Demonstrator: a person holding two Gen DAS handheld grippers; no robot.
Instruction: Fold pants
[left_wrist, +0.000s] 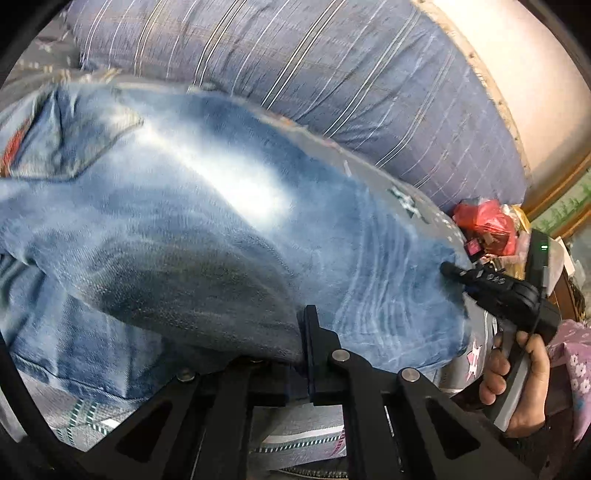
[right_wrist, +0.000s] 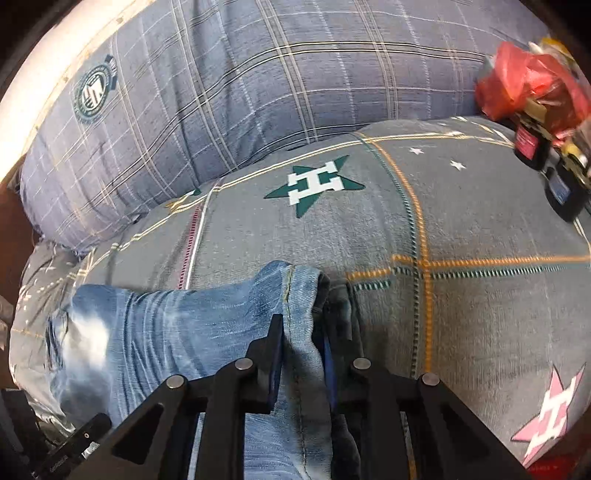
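- Jeans (left_wrist: 192, 221), faded blue denim, spread on grey bedsheet (right_wrist: 480, 229) w/ star prints; back pocket (left_wrist: 74, 144) visible far left in left-wrist view.
- Left gripper (left_wrist: 295, 354): right finger (left_wrist: 314, 339) showing, left one buried under denim; fabric draped over & between the two, so clenched on jeans fold near bottom edge of the view.
- Right gripper (right_wrist: 301, 354): jaws pinched onto jeans hem/seam strip (right_wrist: 299, 314), yellow stitching running up between fingers; cloth bunched just past the tips.
- Same right gripper seen from left-wrist cam (left_wrist: 454, 271), tips at jeans' right edge, touching denim; right hand (left_wrist: 517, 376) wrapped round its handle.
- Left gripper's body partly in view bottom-left of right-wrist cam; jaws not visible there.
- Plaid blue-grey quilt (right_wrist: 258, 81) rolled up beyond jeans, against pale wall (left_wrist: 517, 74).
- Red plastic bag (right_wrist: 524, 85) plus small dark jars (right_wrist: 532, 144) at bed's far right corner, well apart from jeans.
- Green star (right_wrist: 314, 182) on sheet just beyond hem; pink star (right_wrist: 550, 410) at right.
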